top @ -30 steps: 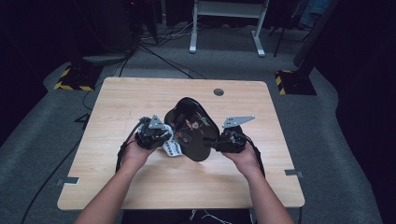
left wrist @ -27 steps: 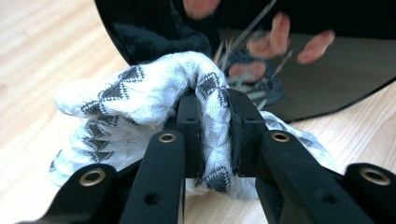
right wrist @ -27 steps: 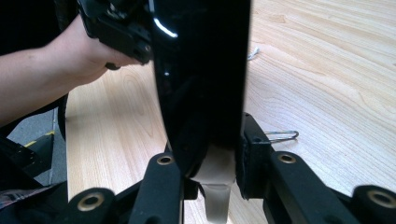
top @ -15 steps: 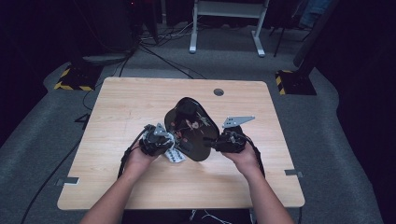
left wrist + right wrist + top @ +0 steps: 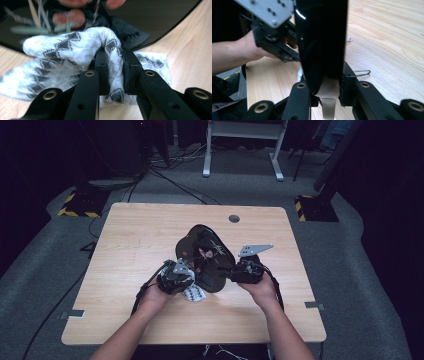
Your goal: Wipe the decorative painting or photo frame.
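Right gripper (image 5: 232, 272) clamped narrow on the near right rim of the black tray (image 5: 205, 260), pads on both faces of the edge. Left gripper (image 5: 187, 280) pinched tight on a fold of the patterned cloth (image 5: 75, 47), at the tray's near left edge, with the rest of the cloth bunched ahead of the jaws and trailing onto the worktop (image 5: 130, 235).

Looks like a wipe of the tray, one hand steadying, the other rubbing. To do it well:
- Keep the right grip firm and still; glossy rim, likely to slip or pivot under sideways rubbing.
- Press with the loose bunch of cloth, never with the hard jaw tips, to spare the shiny face.
- Stroke from the middle out toward the free edge, not toward the clamped side.
- Lift the trailing corner so it does not drag under the rim.

Tray near the worktop's middle, just in front of the person; resting or lifted slightly, hard to tell. Shallow, with nothing loose seen lying in it: only pale sprigs and pinkish blots on the surface, print or reflection unclear.

Small wire clip (image 5: 362, 72) flat on the worktop beside the right gripper, apart from the tray.
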Motion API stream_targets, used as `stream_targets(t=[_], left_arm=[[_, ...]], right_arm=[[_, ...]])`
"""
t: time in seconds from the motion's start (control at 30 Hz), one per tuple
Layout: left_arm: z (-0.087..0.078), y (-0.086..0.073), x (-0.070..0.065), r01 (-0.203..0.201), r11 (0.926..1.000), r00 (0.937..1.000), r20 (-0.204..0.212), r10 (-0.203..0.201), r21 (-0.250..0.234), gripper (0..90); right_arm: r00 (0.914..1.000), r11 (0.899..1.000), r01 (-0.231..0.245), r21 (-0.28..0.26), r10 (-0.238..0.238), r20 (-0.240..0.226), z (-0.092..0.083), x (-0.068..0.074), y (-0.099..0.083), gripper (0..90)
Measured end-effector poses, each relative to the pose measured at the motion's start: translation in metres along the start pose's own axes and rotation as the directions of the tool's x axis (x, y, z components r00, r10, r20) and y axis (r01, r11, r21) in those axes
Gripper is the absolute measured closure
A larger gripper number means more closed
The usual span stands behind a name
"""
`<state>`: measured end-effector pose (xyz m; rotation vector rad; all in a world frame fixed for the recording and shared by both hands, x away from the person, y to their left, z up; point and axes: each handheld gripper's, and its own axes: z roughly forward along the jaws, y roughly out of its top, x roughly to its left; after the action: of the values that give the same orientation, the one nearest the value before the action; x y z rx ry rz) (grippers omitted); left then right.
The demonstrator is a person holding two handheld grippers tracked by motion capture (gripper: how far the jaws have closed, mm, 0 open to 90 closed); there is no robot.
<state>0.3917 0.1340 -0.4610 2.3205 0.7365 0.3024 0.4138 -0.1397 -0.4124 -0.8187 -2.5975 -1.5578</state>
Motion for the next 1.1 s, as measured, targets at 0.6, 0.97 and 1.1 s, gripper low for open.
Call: stream_targets(t=[0.6, 0.97, 1.1], left_arm=[[-0.090, 0.039, 0.012, -0.027, 0.9760, 0.9990, -0.040, 0.018, -0.216, 77.8], [-0.124, 0.068, 0.016, -0.050, 0.9560, 0.9971, -0.068, 0.032, -0.289, 77.7], [-0.133, 0.079, 0.016, -0.059, 0.9493, 0.9969, -0.068, 0.040, -0.309, 77.7]], right_arm=[[0.9998, 1.000, 0.008, -0.001, -0.008, 0.018, -0.001, 0.000, 0.000, 78.4], [0.9998, 1.000, 0.004, -0.001, -0.004, 0.019, 0.000, 0.001, 0.000, 78.3], [0.9998, 1.000, 0.005, 0.000, -0.005, 0.019, 0.000, 0.001, 0.000, 78.3]])
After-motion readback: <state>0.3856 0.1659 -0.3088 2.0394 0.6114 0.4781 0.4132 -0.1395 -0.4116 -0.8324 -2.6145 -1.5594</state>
